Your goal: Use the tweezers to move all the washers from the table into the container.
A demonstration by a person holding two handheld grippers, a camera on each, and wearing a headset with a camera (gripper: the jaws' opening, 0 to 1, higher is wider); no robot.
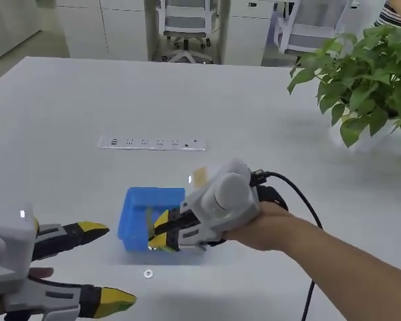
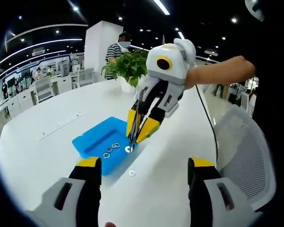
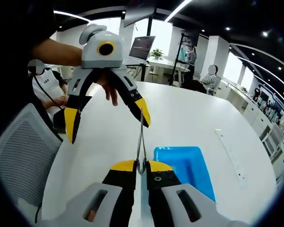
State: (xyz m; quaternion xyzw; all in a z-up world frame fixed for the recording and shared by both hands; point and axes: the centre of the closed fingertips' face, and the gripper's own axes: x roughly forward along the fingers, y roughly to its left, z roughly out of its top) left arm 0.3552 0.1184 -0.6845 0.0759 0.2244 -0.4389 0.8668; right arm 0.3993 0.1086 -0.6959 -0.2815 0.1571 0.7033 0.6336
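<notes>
Washers [image 2: 112, 150] lie in a short row on the floor of the blue container [image 2: 92, 137], which sits on the white surface [image 1: 254, 114] in front of me. One more washer [image 2: 128, 149] sits at the container's near edge, right at the tips of the tweezers [image 2: 134, 118]. I cannot tell whether the tips pinch it or only touch it. A loose washer [image 1: 148, 273] lies on the surface just outside the container, on the side nearest me, between my two tongs.

My right tongs [image 3: 139, 166] are closed tight on the tweezers. The thin legs of the tweezers run forward past the yellow tips and point down at the container. In the head view these tongs hang over the container's right half, tilted down to the left. My left tongs [image 2: 146, 165] are spread wide with nothing between the yellow pads. They are held low over the surface on my left, near the container but apart from it, and they face the right tongs.

A white power strip [image 1: 152, 143] lies flat farther back on the surface, well apart from the container. A potted green plant [image 1: 371, 73] stands at the far right. A black cable [image 1: 301, 200] loops from the right tongs past my forearm.
</notes>
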